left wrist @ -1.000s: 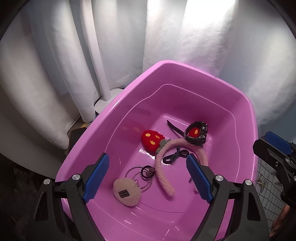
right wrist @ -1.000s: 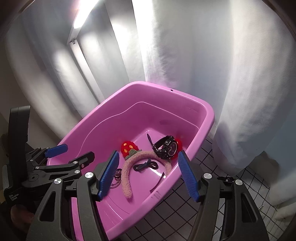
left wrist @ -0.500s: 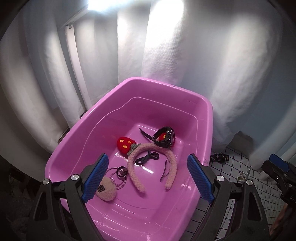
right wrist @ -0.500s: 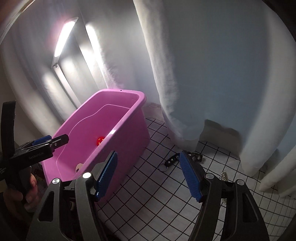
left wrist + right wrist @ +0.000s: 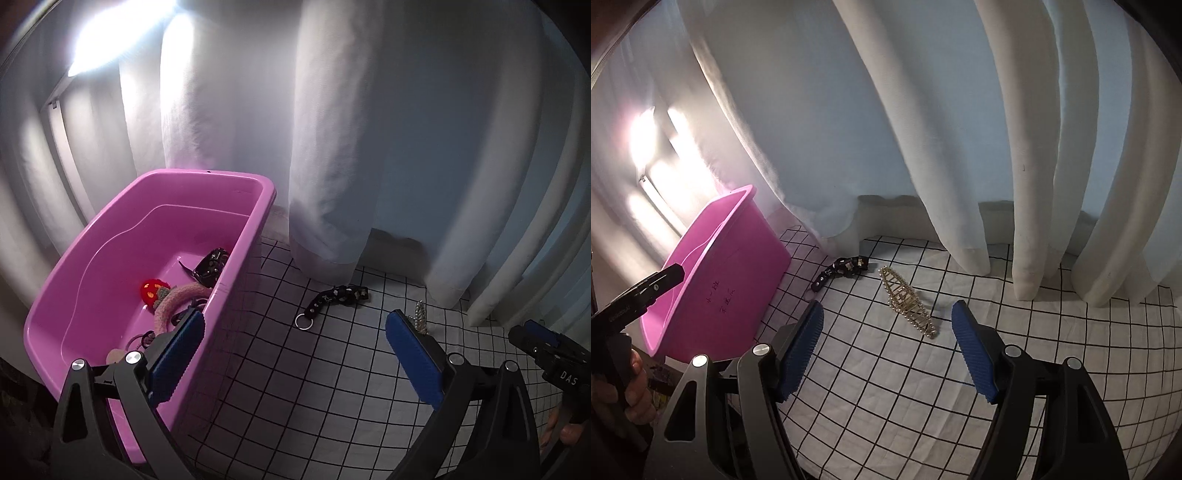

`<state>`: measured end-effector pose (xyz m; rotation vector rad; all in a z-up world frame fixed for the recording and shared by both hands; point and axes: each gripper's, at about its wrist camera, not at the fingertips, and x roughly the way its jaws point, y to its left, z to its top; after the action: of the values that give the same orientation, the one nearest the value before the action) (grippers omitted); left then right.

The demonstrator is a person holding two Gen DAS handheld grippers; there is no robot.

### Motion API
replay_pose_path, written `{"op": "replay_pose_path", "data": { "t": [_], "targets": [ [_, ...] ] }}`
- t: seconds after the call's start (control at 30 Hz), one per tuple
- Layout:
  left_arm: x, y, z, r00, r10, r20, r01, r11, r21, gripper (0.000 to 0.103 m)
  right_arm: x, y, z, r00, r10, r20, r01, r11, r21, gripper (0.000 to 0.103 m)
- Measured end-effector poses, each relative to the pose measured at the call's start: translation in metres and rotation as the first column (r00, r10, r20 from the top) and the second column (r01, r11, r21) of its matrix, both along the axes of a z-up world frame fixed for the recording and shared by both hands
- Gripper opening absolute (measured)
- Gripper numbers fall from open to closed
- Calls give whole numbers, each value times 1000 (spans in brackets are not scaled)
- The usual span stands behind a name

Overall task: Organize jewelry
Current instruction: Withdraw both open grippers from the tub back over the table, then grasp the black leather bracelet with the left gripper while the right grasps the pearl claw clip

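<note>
Two pieces on white checked cloth (image 5: 923,406): black studded strap bracelet (image 5: 846,267) nearest pink plastic tub (image 5: 727,288), gold beaded bracelet (image 5: 908,301) beyond empty right gripper (image 5: 886,347); left gripper (image 5: 295,354) opening, empty.

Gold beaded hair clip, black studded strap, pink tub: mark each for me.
gold beaded hair clip (image 5: 908,300), right wrist view, middle of its lattice.
black studded strap (image 5: 338,298), left wrist view, mid-length of the band.
pink tub (image 5: 255,221), left wrist view, right rim.
</note>
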<state>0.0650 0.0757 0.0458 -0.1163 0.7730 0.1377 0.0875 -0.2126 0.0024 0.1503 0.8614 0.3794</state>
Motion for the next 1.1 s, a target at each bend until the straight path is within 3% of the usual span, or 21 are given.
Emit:
{"op": "replay_pose_path", "data": {
  "t": [0.2, 0.6, 0.93, 1.1],
  "targets": [
    [11, -33, -35, 998, -32, -60, 34, 999, 39, 97, -8, -21, -41, 998, -9, -55, 8, 1000, -18, 69],
    [43, -40, -88, 997, 14, -74, -11, 999, 44, 97, 3, -11, -92, 991, 97, -91, -101, 994, -42, 69],
    [96, -36, -132, 994, -76, -78, 80, 996, 50, 97, 38, 14, -116, 996, 60, -73, -61, 998, -13, 69],
    [122, -30, -150, 993, -90, -79, 93, 995, 40, 97, 53, 28, -133, 998, 30, -61, -33, 999, -42, 69]
  ]
}}
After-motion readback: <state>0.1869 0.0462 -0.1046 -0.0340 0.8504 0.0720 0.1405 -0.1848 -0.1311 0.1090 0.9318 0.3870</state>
